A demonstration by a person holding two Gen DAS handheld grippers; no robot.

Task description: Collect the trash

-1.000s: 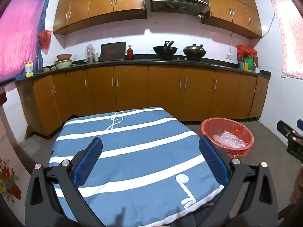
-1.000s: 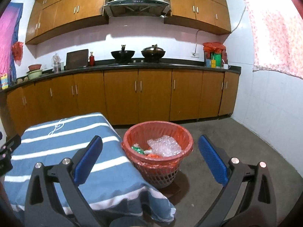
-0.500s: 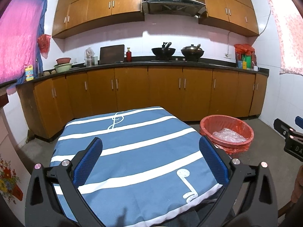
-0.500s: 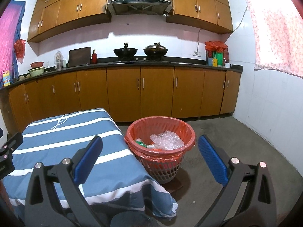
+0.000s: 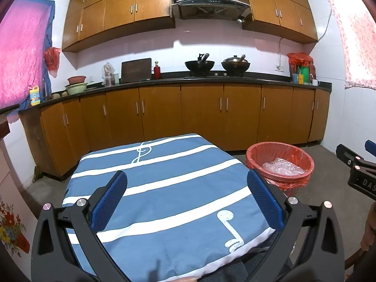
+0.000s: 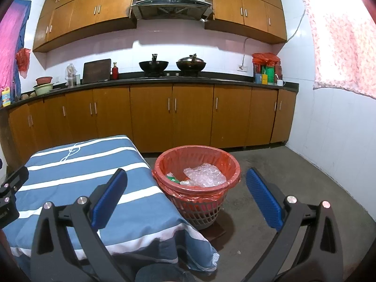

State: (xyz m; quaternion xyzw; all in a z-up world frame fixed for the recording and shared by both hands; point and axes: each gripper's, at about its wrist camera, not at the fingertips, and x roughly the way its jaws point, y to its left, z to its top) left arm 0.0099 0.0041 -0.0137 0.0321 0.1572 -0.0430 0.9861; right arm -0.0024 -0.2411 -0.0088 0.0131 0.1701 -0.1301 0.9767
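Observation:
A red-lined waste basket (image 6: 197, 162) stands on the floor right of the table, also seen in the left wrist view as the waste basket (image 5: 279, 151). Crumpled clear plastic (image 6: 205, 175) and a green scrap (image 6: 172, 178) lie inside it. My left gripper (image 5: 186, 189) hangs open above the blue striped tablecloth (image 5: 164, 188), nothing between its fingers. My right gripper (image 6: 186, 188) is open too, raised above and in front of the basket, with nothing held. No loose trash shows on the tablecloth (image 6: 70, 164).
Wooden base cabinets (image 6: 174, 115) and a dark counter (image 5: 188, 80) with two woks run along the far wall. Bare concrete floor (image 6: 293, 188) spreads right of the basket up to a white tiled wall (image 6: 329, 122). The right gripper's body (image 5: 359, 174) juts in at the left view's right edge.
Both views have tilted upward and drawn back slightly, so table and basket sit lower in frame. Both grippers stay open and hold nothing.

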